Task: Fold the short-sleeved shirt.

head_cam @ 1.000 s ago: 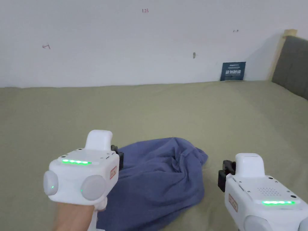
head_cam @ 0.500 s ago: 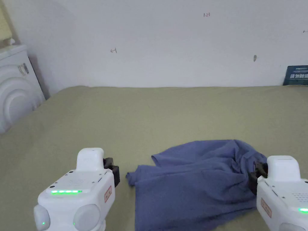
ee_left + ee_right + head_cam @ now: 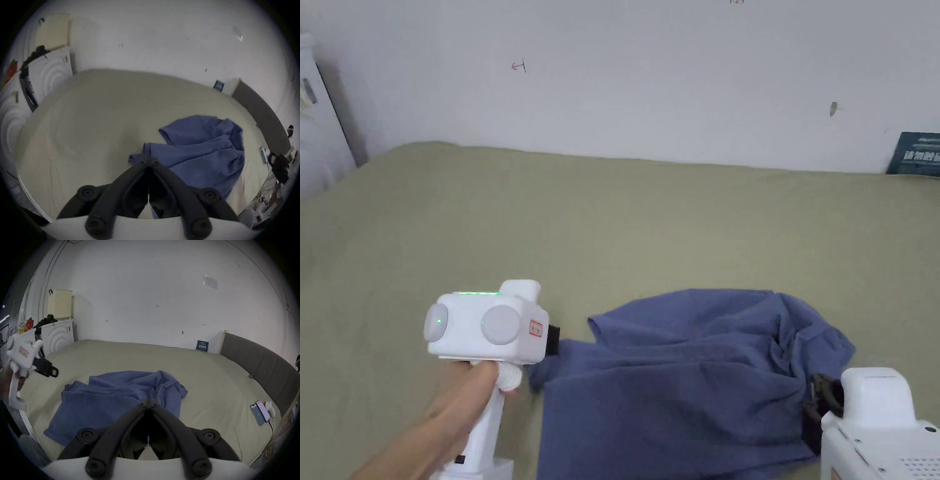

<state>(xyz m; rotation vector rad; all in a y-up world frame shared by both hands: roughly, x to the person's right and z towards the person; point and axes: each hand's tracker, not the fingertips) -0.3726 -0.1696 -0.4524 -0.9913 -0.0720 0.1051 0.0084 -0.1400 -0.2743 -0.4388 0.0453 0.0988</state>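
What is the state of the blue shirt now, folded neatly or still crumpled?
Crumpled, not neatly folded. The blue shirt lies bunched on the bed, with loose layers overlapping and wrinkles running toward its right end.

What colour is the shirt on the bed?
Plain blue short-sleeved shirt, no pattern; clearest in the right gripper view.

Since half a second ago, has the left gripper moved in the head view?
Yes. The left gripper shifted right toward the blue shirt: its jaws sat below the wall mark, now right of it.
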